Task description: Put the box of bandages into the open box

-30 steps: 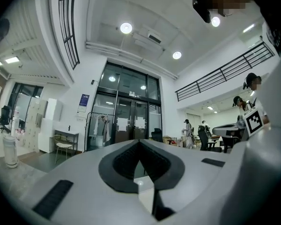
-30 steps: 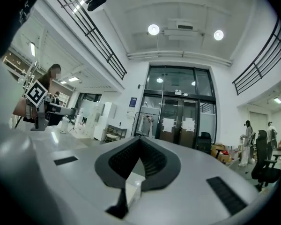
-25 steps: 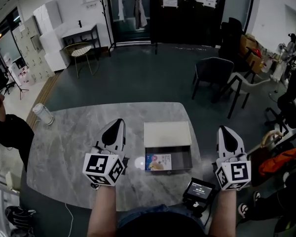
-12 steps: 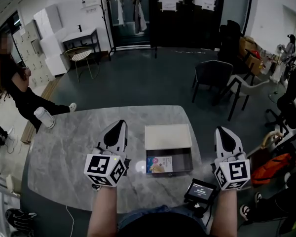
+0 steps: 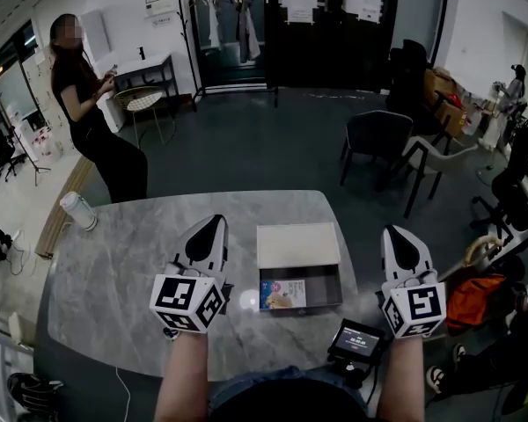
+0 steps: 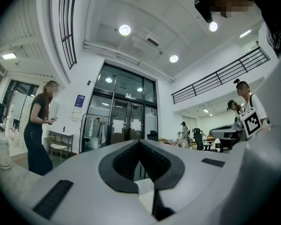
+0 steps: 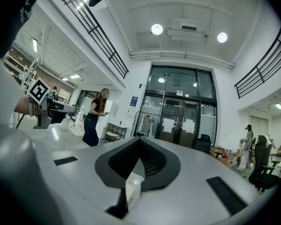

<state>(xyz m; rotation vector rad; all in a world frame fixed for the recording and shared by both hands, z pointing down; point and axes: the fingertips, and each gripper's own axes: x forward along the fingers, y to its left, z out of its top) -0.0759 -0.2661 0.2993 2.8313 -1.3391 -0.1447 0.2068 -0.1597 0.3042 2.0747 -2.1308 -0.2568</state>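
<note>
On the grey marble table lies the open box: a dark tray with its cream lid folded away from me. The colourful box of bandages lies flat inside the tray, at its left. My left gripper hovers left of the box, jaws together, holding nothing. My right gripper hovers right of the box, also shut and empty. Both point away from me and slightly upward. The left gripper view and the right gripper view show only closed jaws and the room beyond.
A black device with a small screen sits at the table's near edge, by my right arm. A person stands beyond the table's far left. Dark chairs stand behind the table on the right. A white cylinder is on the floor at left.
The person at the left has walked from the picture's edge toward the back of the room. Both grippers and the two boxes have stayed almost still.
</note>
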